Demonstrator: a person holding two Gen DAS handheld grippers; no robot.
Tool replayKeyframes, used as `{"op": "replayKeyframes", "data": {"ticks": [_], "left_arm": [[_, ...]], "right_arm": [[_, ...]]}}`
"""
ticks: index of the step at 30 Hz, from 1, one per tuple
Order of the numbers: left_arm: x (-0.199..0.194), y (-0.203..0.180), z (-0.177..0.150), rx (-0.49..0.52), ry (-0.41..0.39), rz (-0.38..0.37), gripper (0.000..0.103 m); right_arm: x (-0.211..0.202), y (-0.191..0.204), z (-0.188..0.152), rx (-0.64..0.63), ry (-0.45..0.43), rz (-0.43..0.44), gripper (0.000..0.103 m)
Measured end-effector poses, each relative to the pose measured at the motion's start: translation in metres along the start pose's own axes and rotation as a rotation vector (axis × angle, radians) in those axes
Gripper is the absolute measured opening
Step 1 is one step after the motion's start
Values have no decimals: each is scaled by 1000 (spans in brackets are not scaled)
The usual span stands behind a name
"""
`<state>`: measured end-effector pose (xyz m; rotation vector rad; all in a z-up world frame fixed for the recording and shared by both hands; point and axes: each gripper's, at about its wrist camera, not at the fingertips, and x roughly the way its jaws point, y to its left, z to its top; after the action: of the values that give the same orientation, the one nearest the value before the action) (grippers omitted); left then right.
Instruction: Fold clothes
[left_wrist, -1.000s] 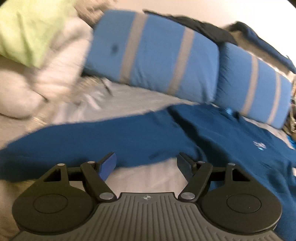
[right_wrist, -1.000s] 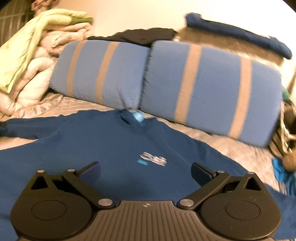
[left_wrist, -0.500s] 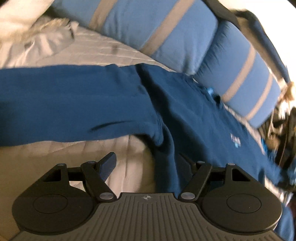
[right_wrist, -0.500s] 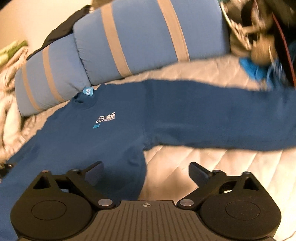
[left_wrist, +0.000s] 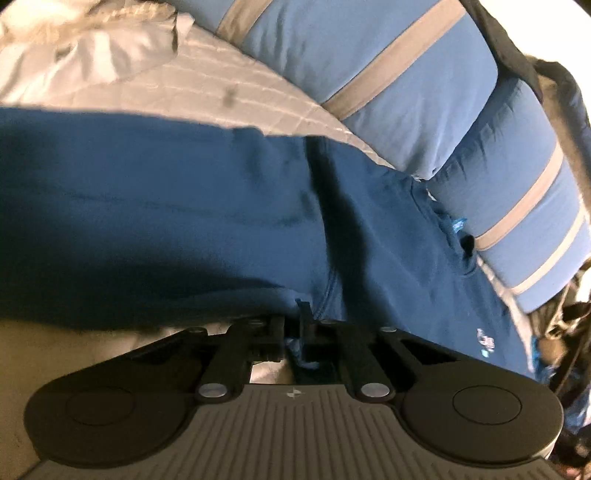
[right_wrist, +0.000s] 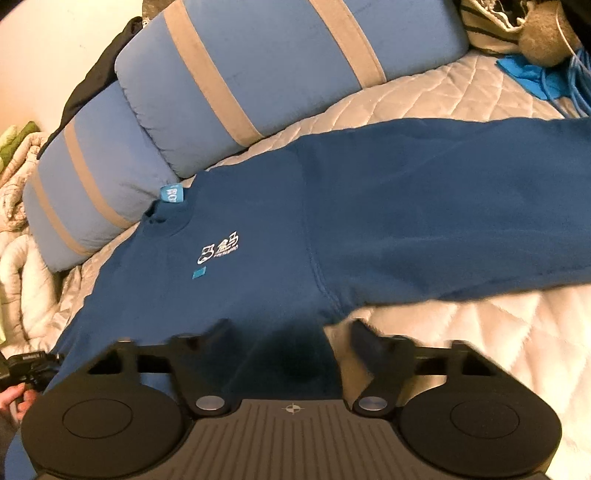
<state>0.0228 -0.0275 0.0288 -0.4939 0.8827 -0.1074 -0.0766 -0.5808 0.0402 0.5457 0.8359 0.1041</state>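
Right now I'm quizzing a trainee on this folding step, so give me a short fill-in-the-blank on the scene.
1. The left gripper is shut on the ____ sweatshirt.
2. The right gripper has its jaws ____.
3. The striped pillows lie beyond the sweatshirt's ____.

Missing words: blue; open; collar

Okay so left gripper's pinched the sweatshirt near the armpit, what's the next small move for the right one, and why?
Probably close the right gripper: its jaws stand open over the blue sweatshirt by the other armpit, while the left gripper is shut on fabric.
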Motion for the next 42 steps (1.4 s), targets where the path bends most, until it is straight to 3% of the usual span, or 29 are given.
{"op": "replayKeyframes", "data": {"ticks": [1, 2, 7, 12, 13, 15, 17, 19, 21, 23, 30, 39, 42], "left_arm": [[-4, -3, 3, 32, -21, 29, 6], [-9, -3, 6, 50, -38, 53, 6], [-32, 7, 24, 70, -66, 94, 6], [-29, -4, 18, 152, -38, 166, 7], [-25, -8, 15, 180, -15, 183, 8], [-22, -10, 9, 208, 8, 192, 11], [-26, -10, 4, 223, 7, 174, 19], [-36, -9, -1, 227, -10, 158, 32], [-48, -8, -6, 229, -29, 143, 54], [-59, -6, -11, 231, -42, 139, 71], [-94, 7, -27, 250, -61, 141, 72], [-139, 28, -40, 240, -137, 186, 72], [-153, 33, -41, 232, -168, 178, 72]], "right_arm": [[2, 0, 2, -4, 1, -33, 14], [1, 0, 4, -8, -7, -50, 12], [-17, -4, 16, -29, -74, -109, 9], [-19, -1, 16, -76, -50, -176, 11], [-18, 3, 14, -107, -37, -209, 14], [-17, 13, 10, -184, -23, -292, 43], [-25, 20, 7, -233, -49, -323, 88], [-38, 25, 6, -267, -82, -315, 103], [-51, 29, 5, -279, -99, -291, 103], [-61, 28, 5, -272, -95, -280, 103], [-96, 30, 0, -254, -131, -283, 103], [-134, 61, -2, -381, -209, -315, 103], [-145, 66, -4, -382, -227, -278, 103]]}}
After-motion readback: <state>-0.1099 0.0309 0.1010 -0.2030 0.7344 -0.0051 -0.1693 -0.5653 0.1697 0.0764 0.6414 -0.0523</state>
